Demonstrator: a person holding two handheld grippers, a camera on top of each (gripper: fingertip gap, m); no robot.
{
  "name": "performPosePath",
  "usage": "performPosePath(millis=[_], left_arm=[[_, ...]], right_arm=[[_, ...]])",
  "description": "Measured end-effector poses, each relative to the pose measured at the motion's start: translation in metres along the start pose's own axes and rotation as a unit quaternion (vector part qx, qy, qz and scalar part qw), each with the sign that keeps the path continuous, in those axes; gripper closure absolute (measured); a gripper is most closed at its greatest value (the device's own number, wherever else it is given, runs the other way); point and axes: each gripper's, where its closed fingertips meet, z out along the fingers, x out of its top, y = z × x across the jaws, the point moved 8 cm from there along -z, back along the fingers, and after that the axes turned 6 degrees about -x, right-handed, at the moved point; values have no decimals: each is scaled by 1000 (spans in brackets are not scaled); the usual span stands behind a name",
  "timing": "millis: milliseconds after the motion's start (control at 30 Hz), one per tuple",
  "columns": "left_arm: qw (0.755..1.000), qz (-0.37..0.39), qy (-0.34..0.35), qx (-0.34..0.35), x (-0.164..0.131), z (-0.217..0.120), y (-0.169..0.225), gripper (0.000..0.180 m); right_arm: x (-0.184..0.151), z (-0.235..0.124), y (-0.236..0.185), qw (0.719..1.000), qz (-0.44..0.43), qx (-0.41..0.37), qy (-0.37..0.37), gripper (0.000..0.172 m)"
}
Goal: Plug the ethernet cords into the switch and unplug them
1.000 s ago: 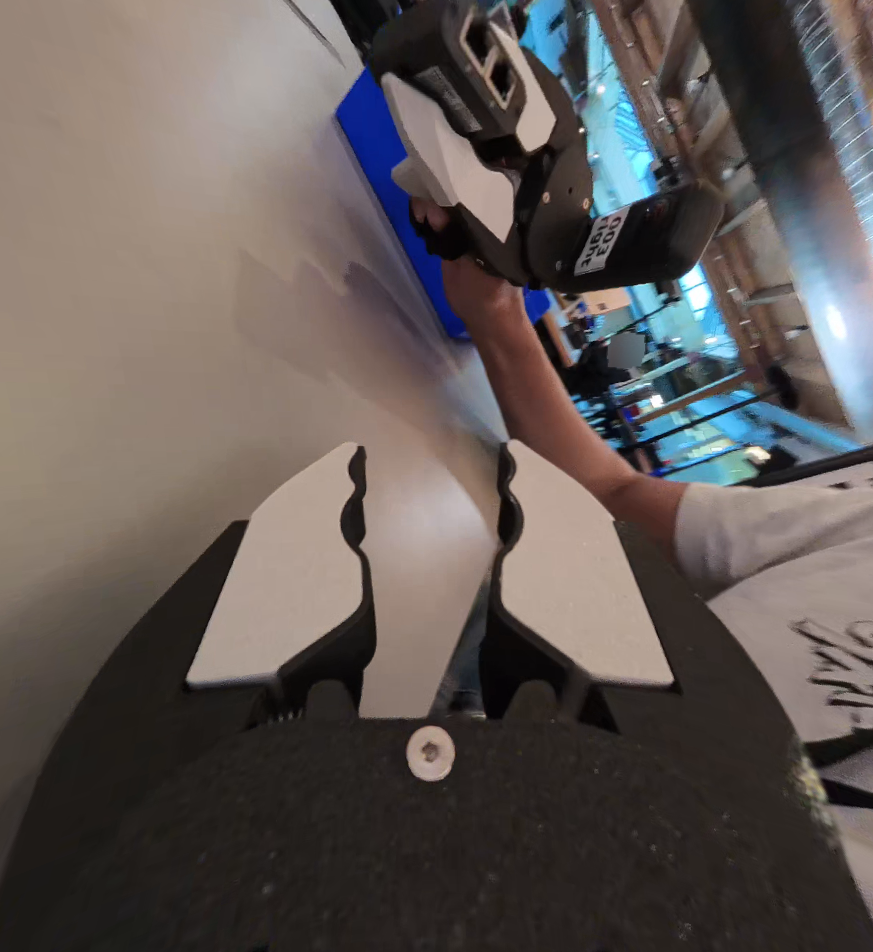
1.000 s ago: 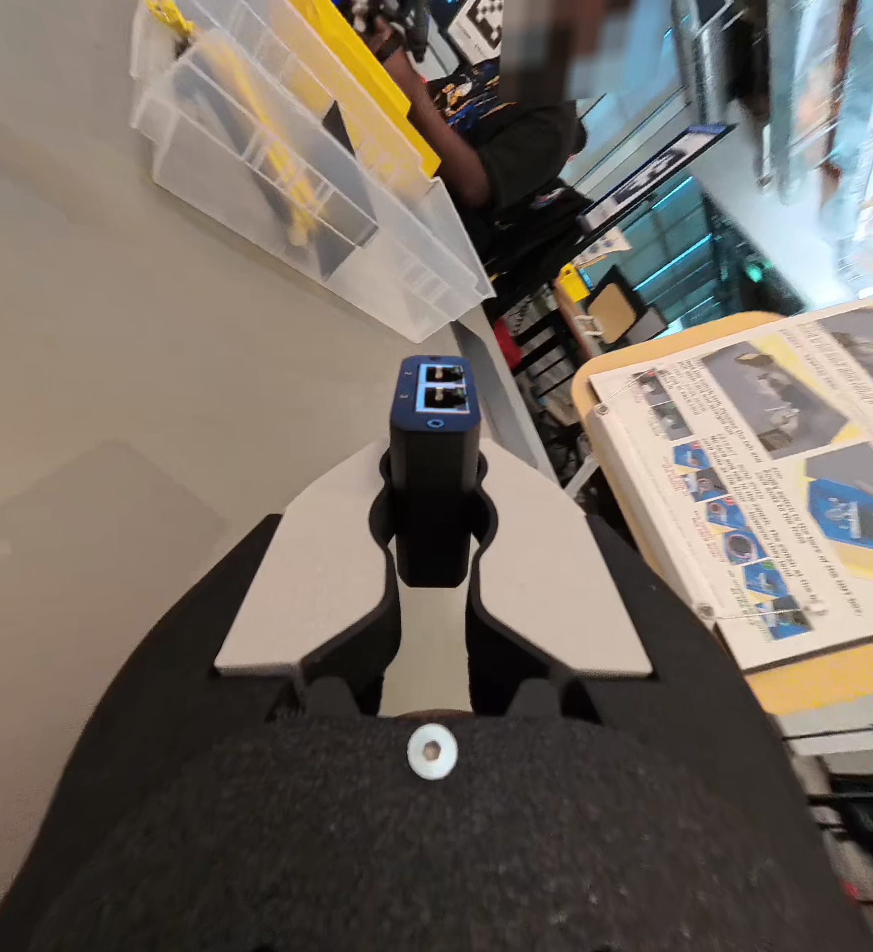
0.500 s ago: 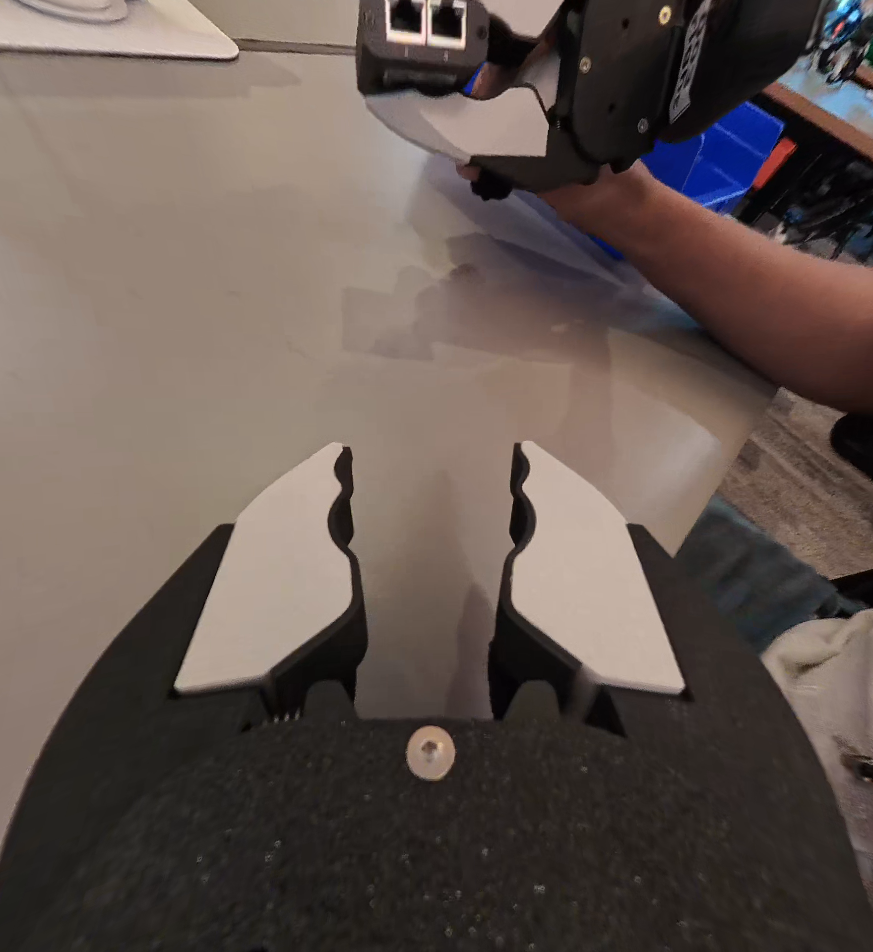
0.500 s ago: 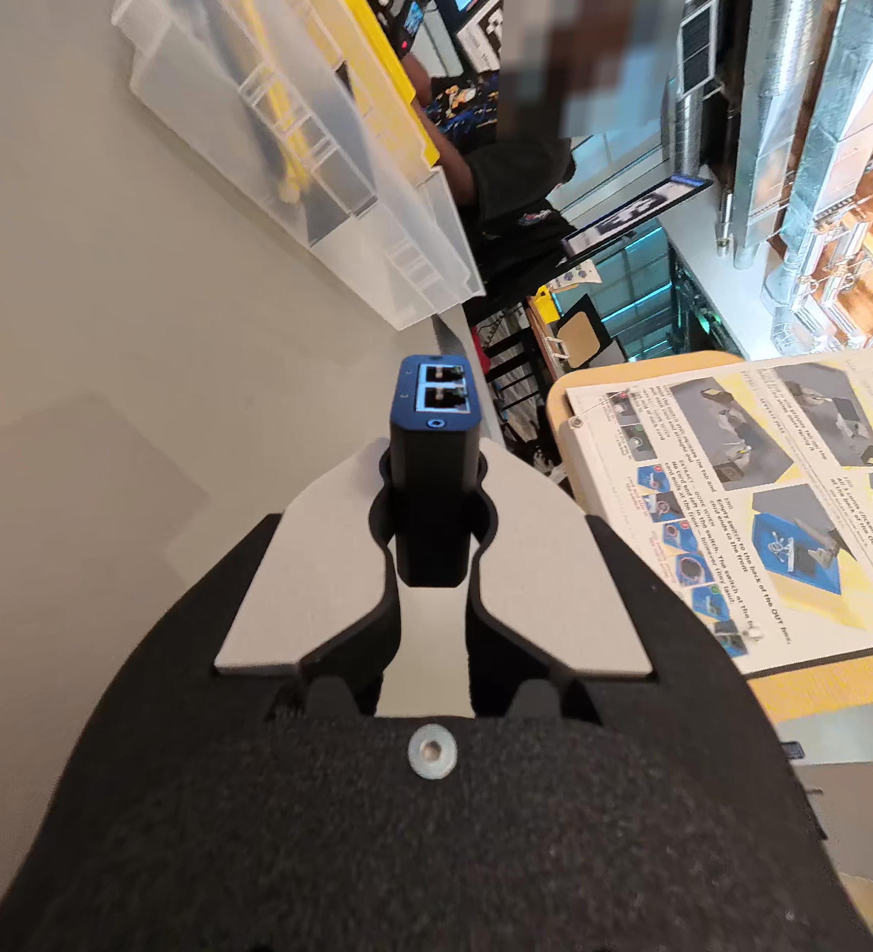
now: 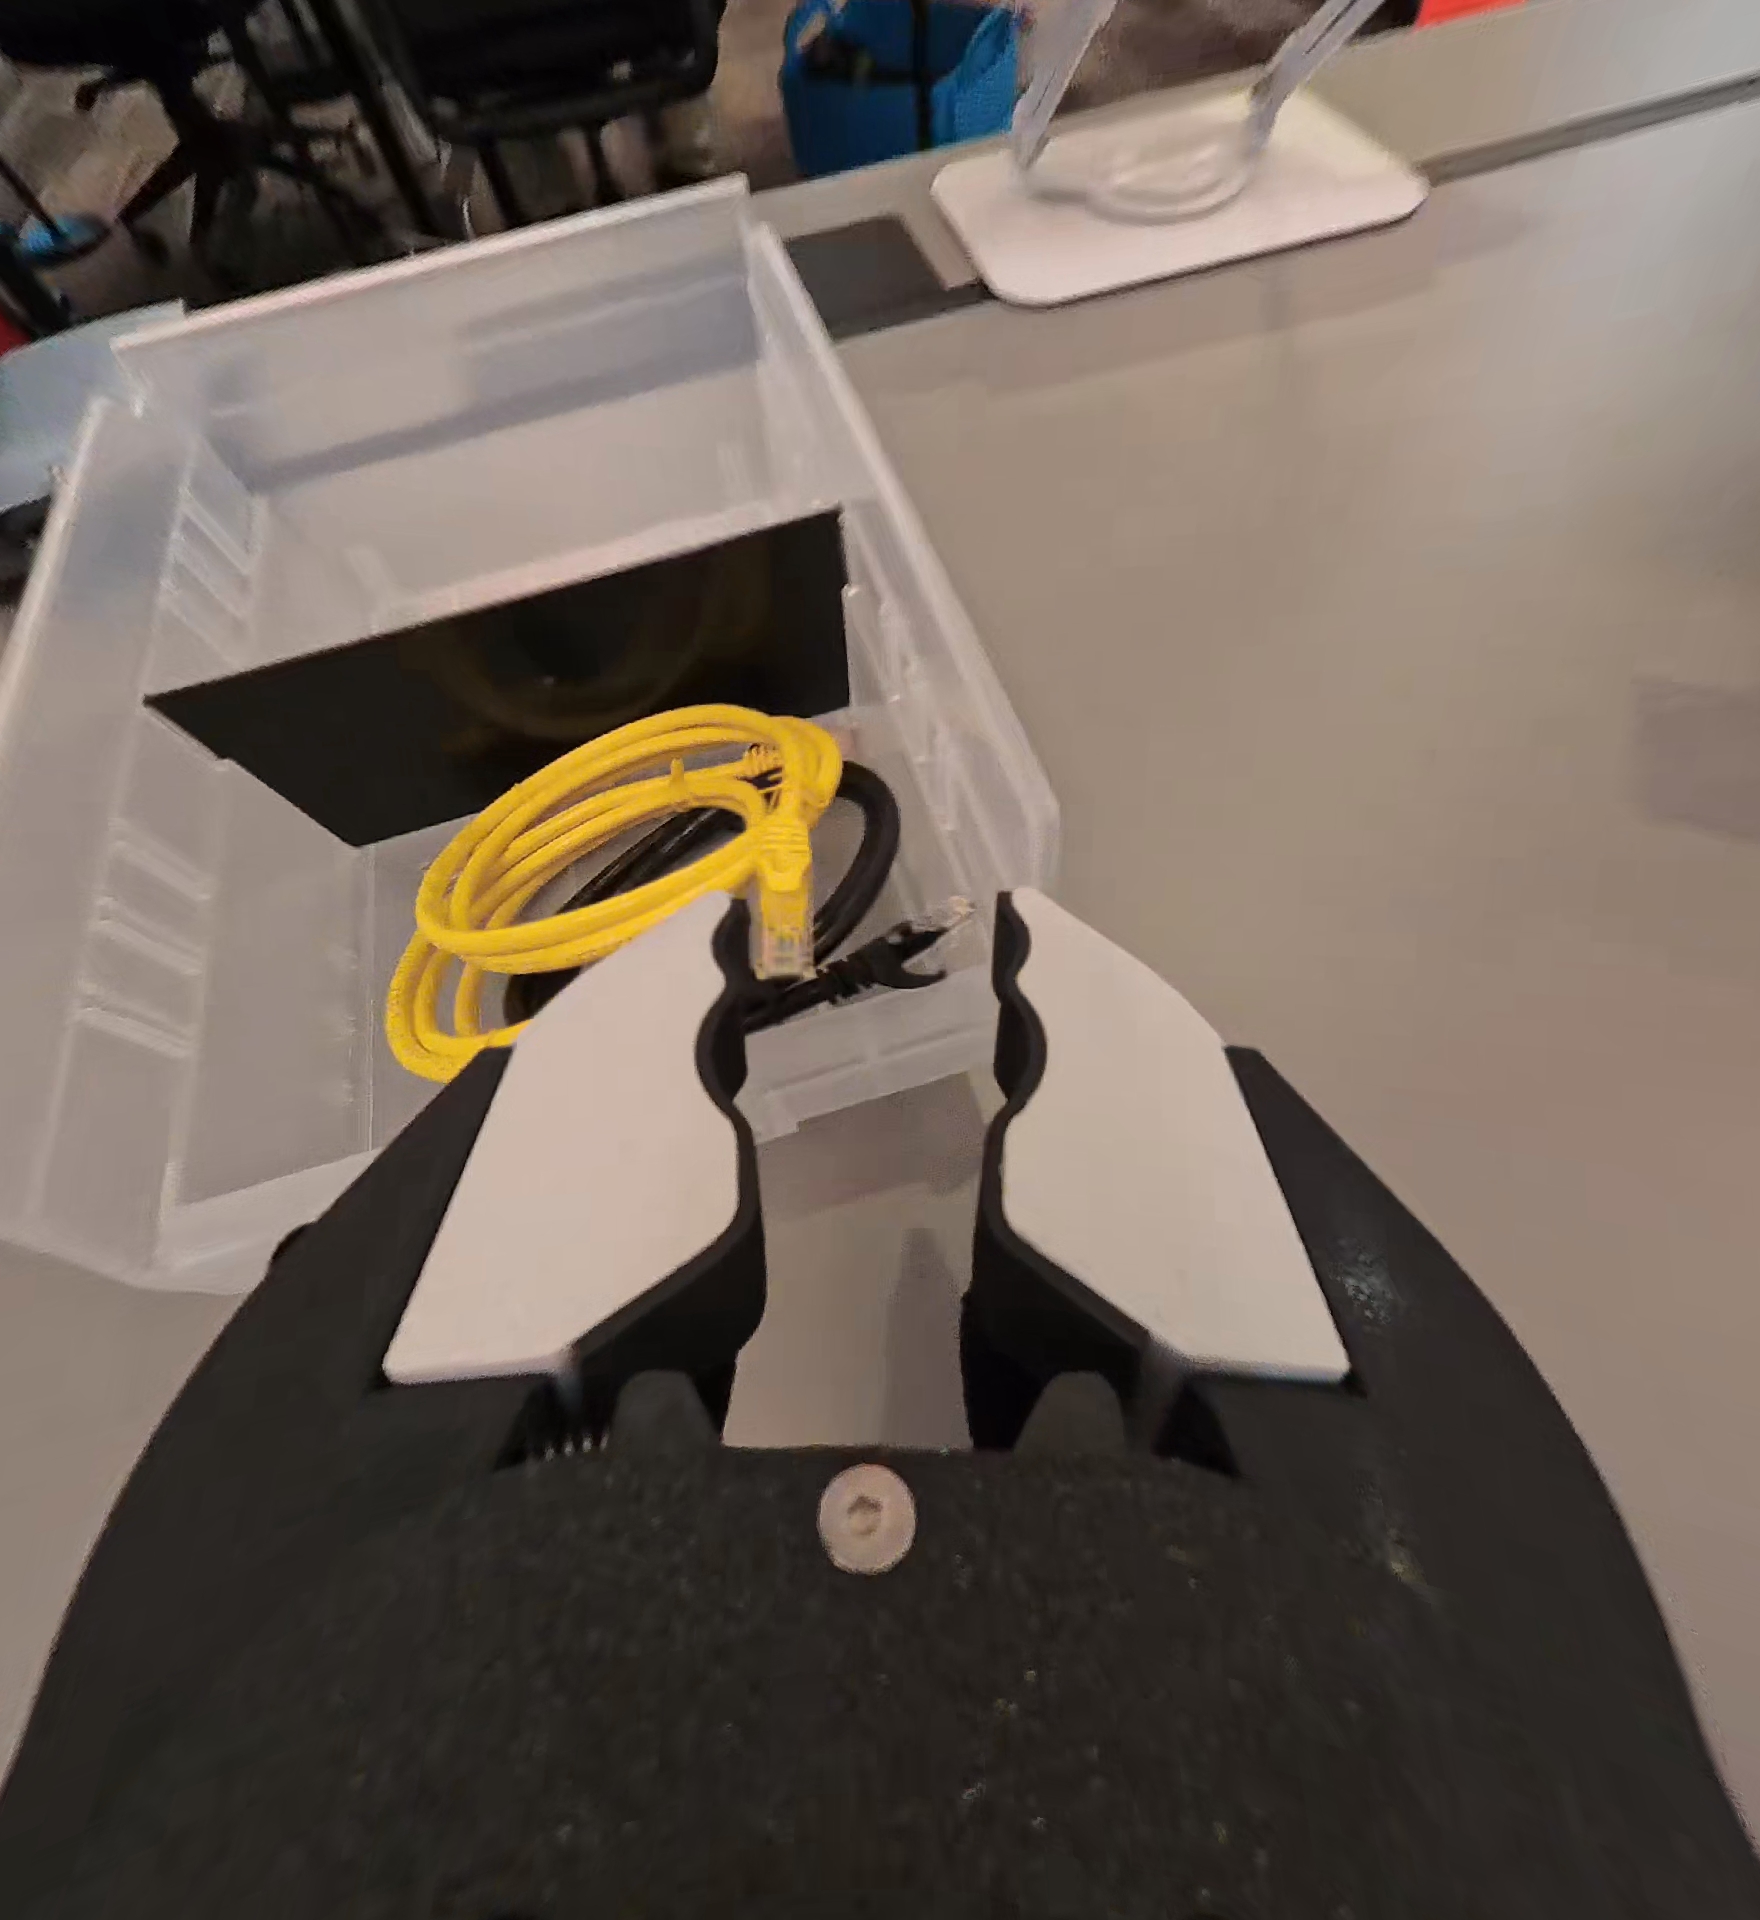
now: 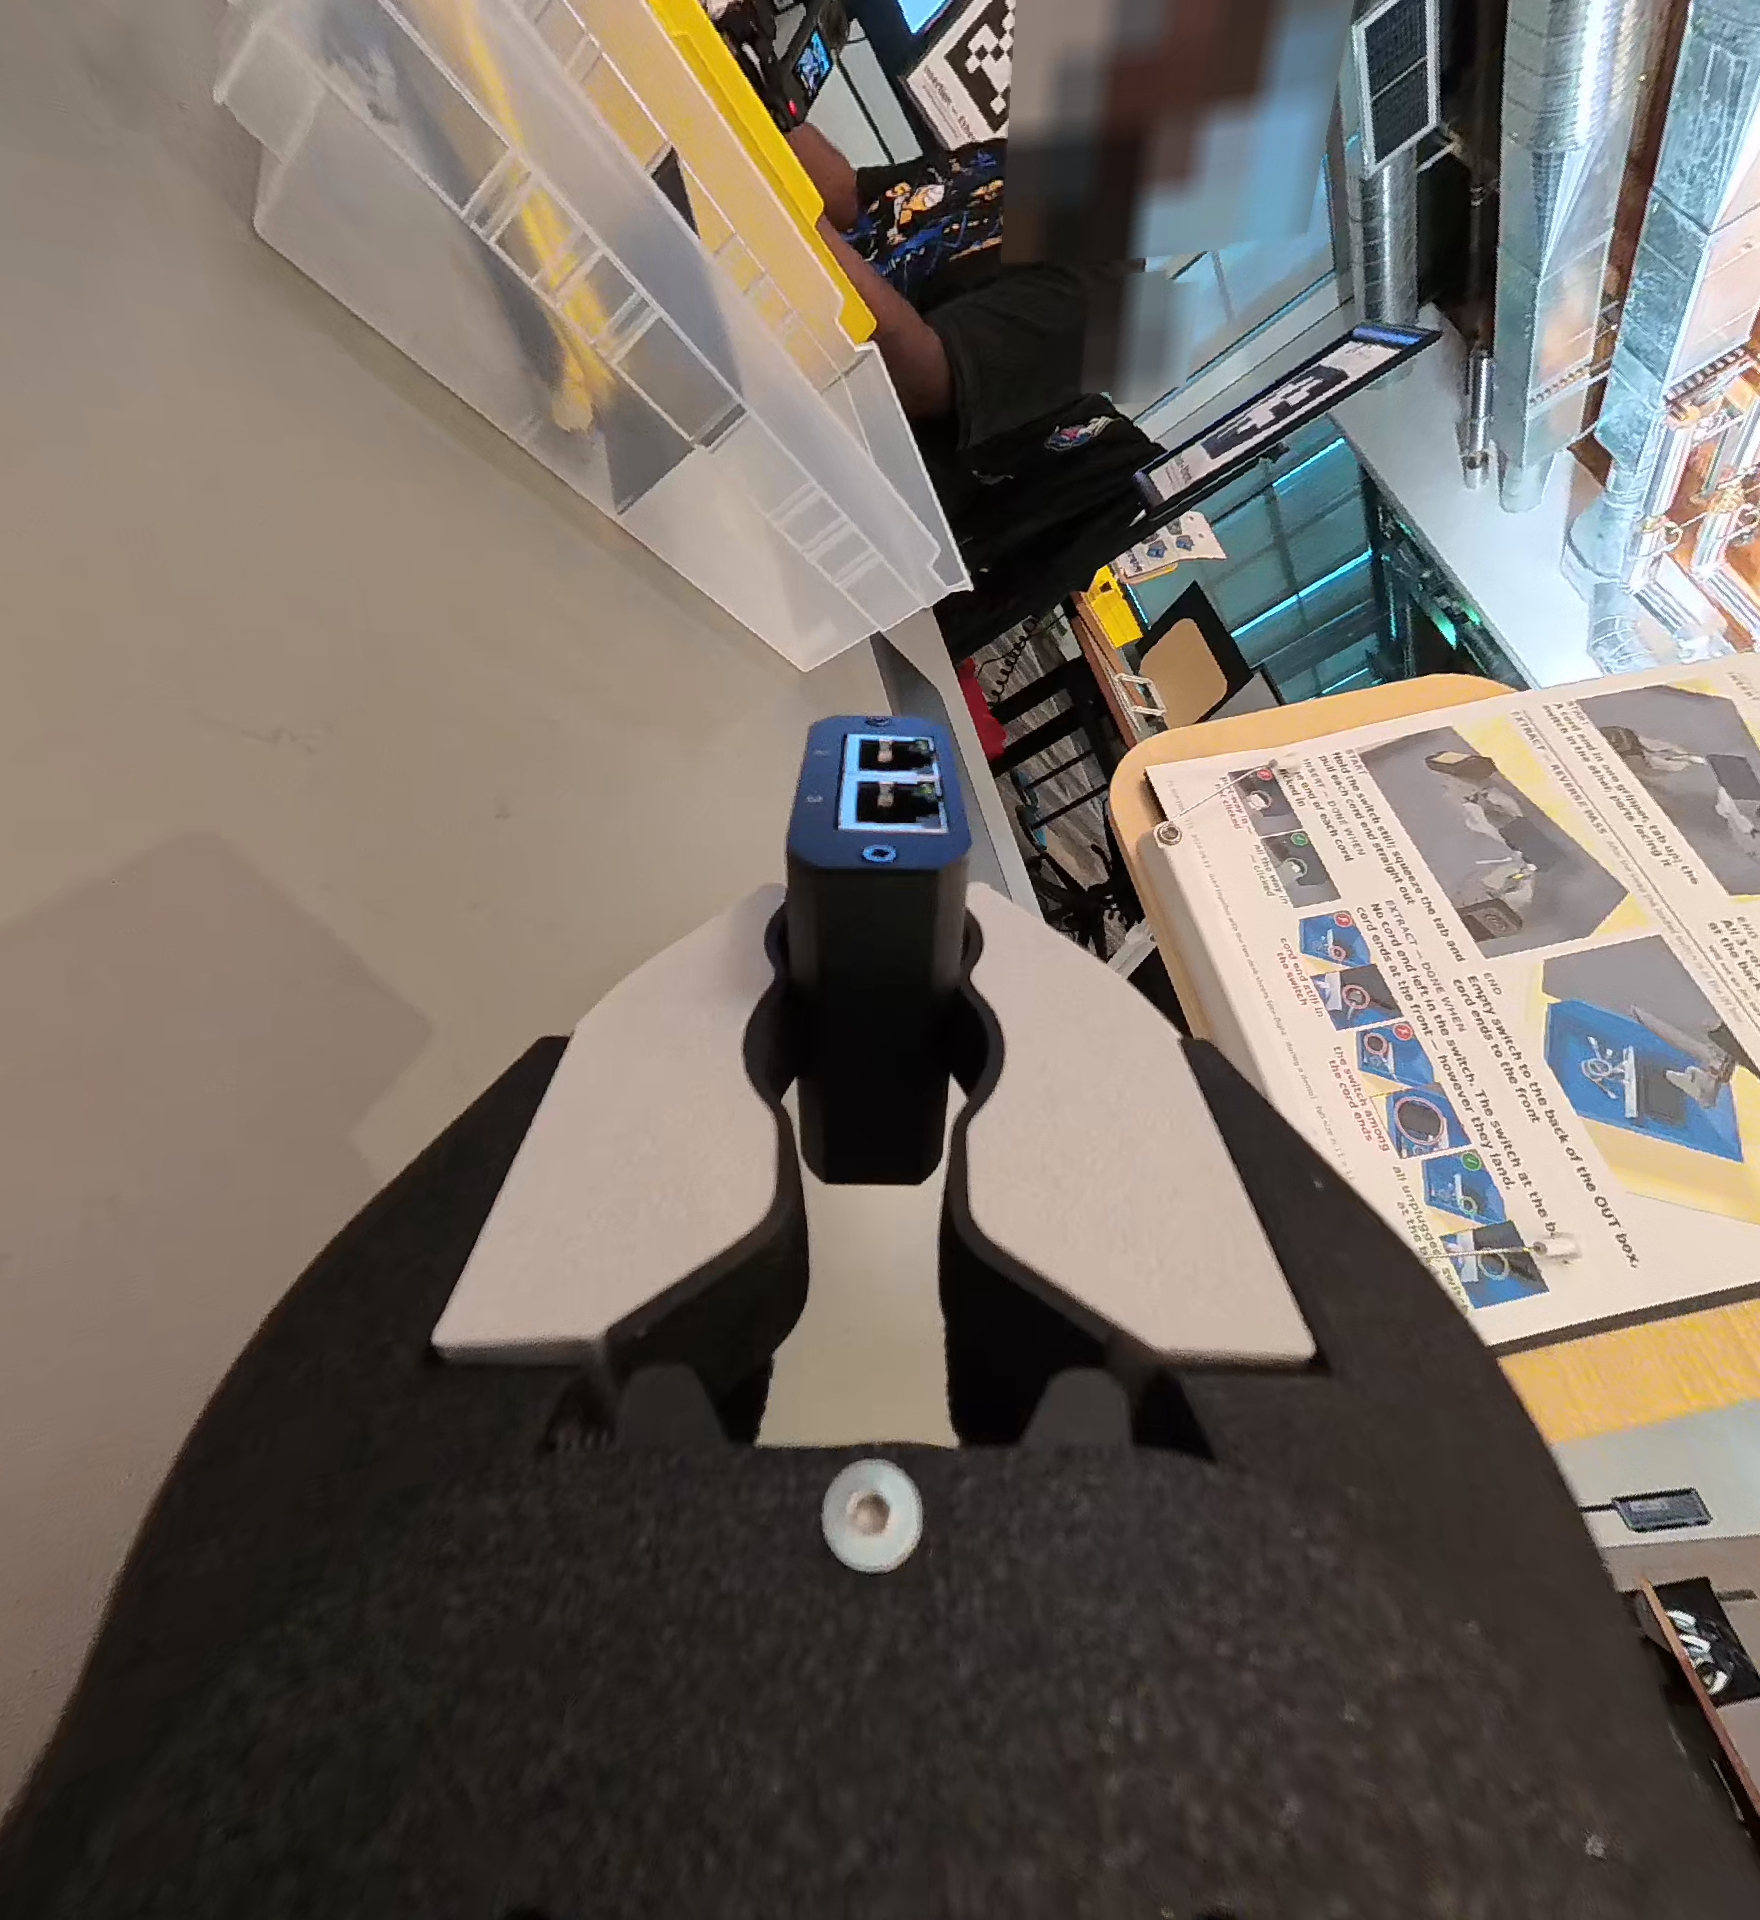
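Note:
In the left wrist view a coiled yellow ethernet cord (image 5: 585,831) and a black cord (image 5: 871,831) lie in the near compartment of a clear plastic bin (image 5: 97,914). The yellow cord's plug (image 5: 782,925) points toward me, the black cord's plug (image 5: 917,940) beside it. My left gripper (image 5: 860,909) is open and empty, its fingertips just over the bin's near wall, close to both plugs. In the right wrist view my right gripper (image 6: 876,914) is shut on a dark blue switch (image 6: 876,935), whose two empty ports (image 6: 891,784) face away from me.
A black divider (image 5: 502,686) splits the bin. A white stand base (image 5: 1177,208) sits at the table's far edge. In the right wrist view, clear and yellow bins (image 6: 585,312) line the table, a person (image 6: 1011,343) sits beyond, and an instruction sheet (image 6: 1530,987) lies on a wooden table. The left gripper's tips are roughly 30 cm from the right gripper's.
My left gripper has swung away from the right gripper and the switch to face the bin with the cords, its jaws still open. My right gripper keeps hold of the switch, turning only slightly.

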Motion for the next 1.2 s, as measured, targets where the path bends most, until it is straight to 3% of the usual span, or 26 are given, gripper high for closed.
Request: performPosePath(millis=[67, 167, 233, 467, 600, 767, 867, 967, 1100, 1200], left_arm=[[999, 1, -35, 23, -2, 16, -5, 139], [994, 9, -85, 67, -7, 33, -11, 168], [994, 8, -91, 65, -5, 34, -12, 168], [994, 76, -51, 62, 29, -19, -32, 168], [995, 99, 13, 2, 75, -67, -35, 168], [962, 192, 80, -179, 116, -109, 13, 168], [928, 236, 63, -282, 100, -91, 54, 168], [904, 226, 7, -362, 62, -52, 89, 168], [886, 193, -33, -420, 16, -13, 116, 168], [875, 186, -52, -444, -6, -6, 123, 168]], right_arm=[[-1, 0, -1, 1000, 2, 2, 0, 148], [-2, 0, -2, 1000, 3, 4, -3, 148], [-2, 0, -1, 1000, 3, 3, -2, 148], [-1, -1, 2, 1000, 12, 2, 2, 148], [3, -1, 3, 1000, 11, -1, 8, 148], [5, -3, 7, 1000, 19, -8, 15, 148], [6, -4, 10, 999, 28, -13, 18, 148], [6, -6, 13, 999, 35, -16, 22, 148], [6, -7, 14, 999, 39, -18, 23, 148], [5, -7, 14, 999, 39, -17, 22, 148]])
